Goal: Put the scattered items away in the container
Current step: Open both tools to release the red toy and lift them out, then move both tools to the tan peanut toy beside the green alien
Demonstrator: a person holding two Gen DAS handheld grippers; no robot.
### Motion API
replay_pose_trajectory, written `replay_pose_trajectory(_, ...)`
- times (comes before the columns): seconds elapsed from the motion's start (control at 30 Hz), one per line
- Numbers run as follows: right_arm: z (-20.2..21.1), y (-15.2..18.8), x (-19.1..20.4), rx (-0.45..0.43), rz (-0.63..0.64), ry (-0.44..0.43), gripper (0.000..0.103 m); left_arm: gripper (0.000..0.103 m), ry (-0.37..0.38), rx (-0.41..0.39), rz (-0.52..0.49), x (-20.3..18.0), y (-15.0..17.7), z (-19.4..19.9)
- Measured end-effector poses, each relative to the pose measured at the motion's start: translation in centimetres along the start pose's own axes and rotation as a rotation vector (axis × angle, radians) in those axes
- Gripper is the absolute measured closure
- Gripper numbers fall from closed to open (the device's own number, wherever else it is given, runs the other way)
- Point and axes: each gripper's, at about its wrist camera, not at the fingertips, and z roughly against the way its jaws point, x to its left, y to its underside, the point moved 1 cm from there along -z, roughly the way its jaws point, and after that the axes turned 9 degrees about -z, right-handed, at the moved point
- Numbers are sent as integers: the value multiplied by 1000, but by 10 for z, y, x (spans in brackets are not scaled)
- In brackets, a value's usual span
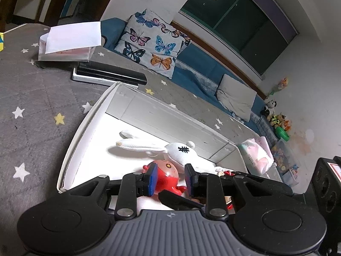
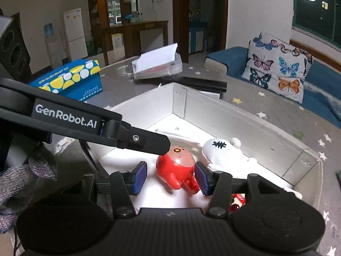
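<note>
A white open box (image 1: 85, 125) lies on the grey star-patterned cloth; it also shows in the right wrist view (image 2: 213, 108). Inside it lie a white knitted rabbit (image 1: 170, 149) (image 2: 221, 153) and a red round toy figure (image 1: 168, 177) (image 2: 177, 166). My left gripper (image 1: 170, 181) is open, low over the box, with the red toy between its blue pads, apart from them. My right gripper (image 2: 170, 177) is open, its pads on either side of the red toy. A small red-and-skin-coloured figure (image 2: 236, 202) is partly hidden behind the right gripper.
A blue and yellow tissue box (image 2: 70, 79), a clear case with white paper (image 1: 68, 40) and a black flat device (image 1: 110, 74) lie beyond the box. A plastic tissue pack (image 1: 255, 155) sits by the box's far corner. A butterfly pillow (image 1: 153, 42) rests on the blue sofa.
</note>
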Motion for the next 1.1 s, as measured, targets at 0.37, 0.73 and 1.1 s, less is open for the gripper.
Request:
replay_pose_trajectory(0.37,43,11,8,-104,-16,19,53,74,6,-43,-26,-20,10,29)
replay_pose_trajectory(0.73,98,48,14,-190,-12,63,47,74,33,-63,-82,-55,40,57)
replay_pose_trajectory(1.1,130,101,8,-205,-40,132,45,74,74,-2,-111,-78,80,54)
